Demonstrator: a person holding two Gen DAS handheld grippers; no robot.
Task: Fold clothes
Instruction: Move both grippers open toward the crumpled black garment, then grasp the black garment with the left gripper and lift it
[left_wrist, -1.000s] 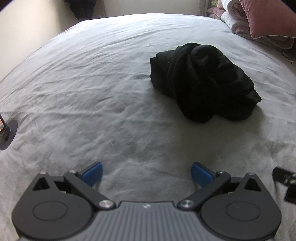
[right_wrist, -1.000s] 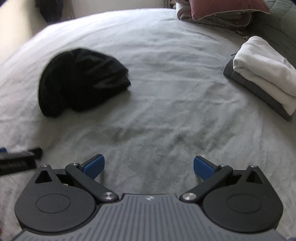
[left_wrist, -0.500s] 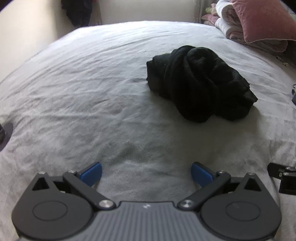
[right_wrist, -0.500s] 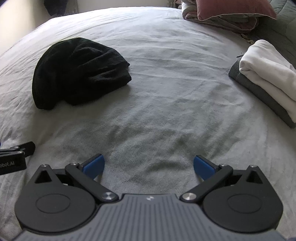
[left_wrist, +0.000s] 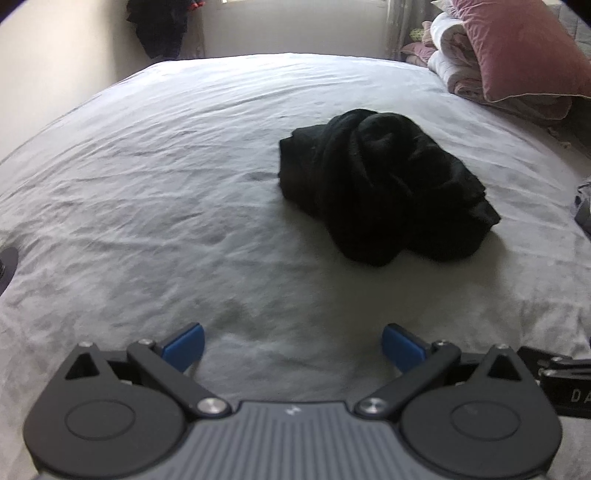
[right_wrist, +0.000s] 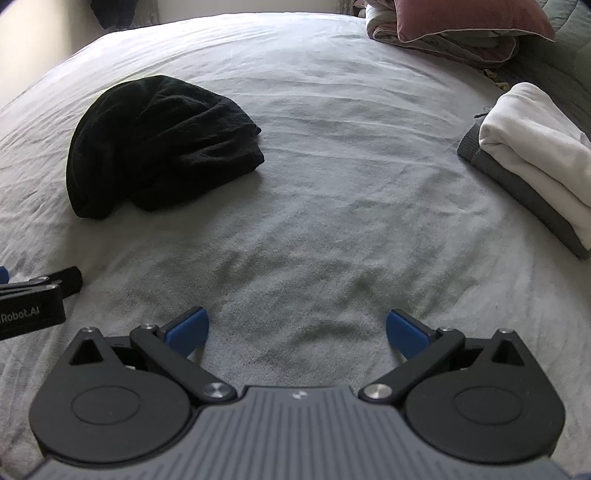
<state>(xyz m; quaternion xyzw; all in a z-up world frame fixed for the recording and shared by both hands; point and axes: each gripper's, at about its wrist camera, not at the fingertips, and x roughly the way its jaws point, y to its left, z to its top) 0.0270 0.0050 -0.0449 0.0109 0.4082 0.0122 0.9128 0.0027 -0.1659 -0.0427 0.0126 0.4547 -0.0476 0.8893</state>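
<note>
On the grey-sheeted bed, a crumpled black garment lies in a loose heap, unfolded, a little right of centre in the left wrist view and toward the upper left in the right wrist view. The left claw hovers over bare sheet well short of the heap, its blue-tipped fingers spread wide and holding nothing. The right claw is likewise spread wide and empty above the sheet, with the garment well off to its left. At the right side of the bed rests a folded stack, a white piece lying on top of a grey one. A pink pillow sits on bundled bedding at the far right corner. Dark clothing hangs by the far wall.
</note>
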